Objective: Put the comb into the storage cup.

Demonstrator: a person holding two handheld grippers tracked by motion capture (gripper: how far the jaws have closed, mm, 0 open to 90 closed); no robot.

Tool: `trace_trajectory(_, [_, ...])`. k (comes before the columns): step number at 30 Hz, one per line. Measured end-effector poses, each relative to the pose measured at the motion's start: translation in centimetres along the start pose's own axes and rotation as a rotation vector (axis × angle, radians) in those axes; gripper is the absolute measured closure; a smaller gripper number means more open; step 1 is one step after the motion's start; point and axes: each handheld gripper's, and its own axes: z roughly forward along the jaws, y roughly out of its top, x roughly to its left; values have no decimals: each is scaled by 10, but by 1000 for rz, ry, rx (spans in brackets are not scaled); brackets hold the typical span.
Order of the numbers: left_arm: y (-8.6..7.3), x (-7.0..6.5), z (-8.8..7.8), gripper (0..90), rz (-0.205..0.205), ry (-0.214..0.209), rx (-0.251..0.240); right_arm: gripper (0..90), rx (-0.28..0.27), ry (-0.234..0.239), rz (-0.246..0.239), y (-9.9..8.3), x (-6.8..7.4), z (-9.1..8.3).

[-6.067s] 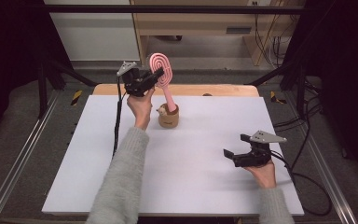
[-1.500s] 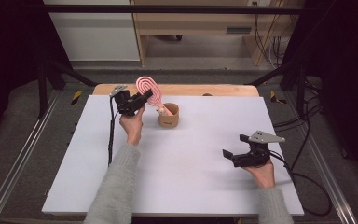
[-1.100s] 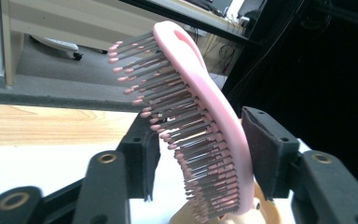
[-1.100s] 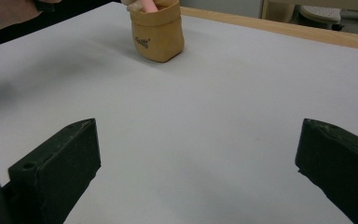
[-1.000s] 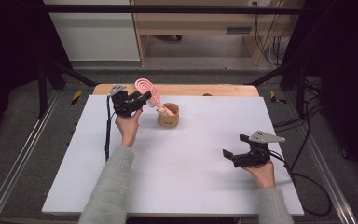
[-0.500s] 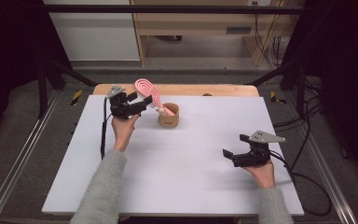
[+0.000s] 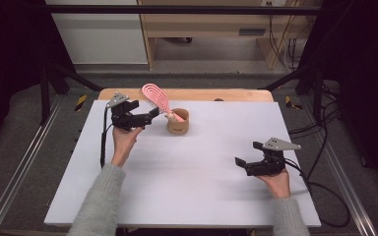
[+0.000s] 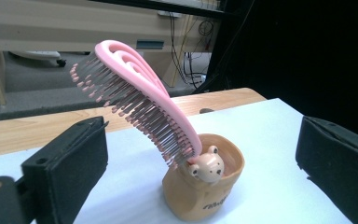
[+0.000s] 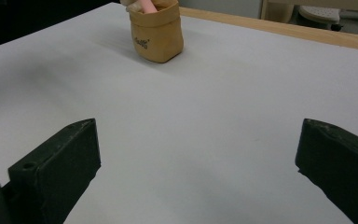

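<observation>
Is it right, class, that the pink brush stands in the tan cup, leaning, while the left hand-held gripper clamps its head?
Not quite. The brush does lean in the cup, but the left hand-held gripper has just been opening: its jaws stand apart with nothing between them. The left gripper view shows it.

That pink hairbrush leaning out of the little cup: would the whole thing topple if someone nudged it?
Probably yes. The pink hairbrush leans far out over the rim of the small tan cup, so its head hangs well off-centre. The cup looks soft and light, with a narrow base, so a nudge might tip both.
</observation>
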Motion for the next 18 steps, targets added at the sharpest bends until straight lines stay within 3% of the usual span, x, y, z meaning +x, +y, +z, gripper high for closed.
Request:
trace_trajectory(10, [-3, -7, -20, 3, 49, -42, 16, 3, -2, 2, 2, 0, 0, 0])
trace_trajectory(18, [-17, -9, -32, 3, 77, -67, 52, 2, -4, 3, 1, 0, 0, 0])
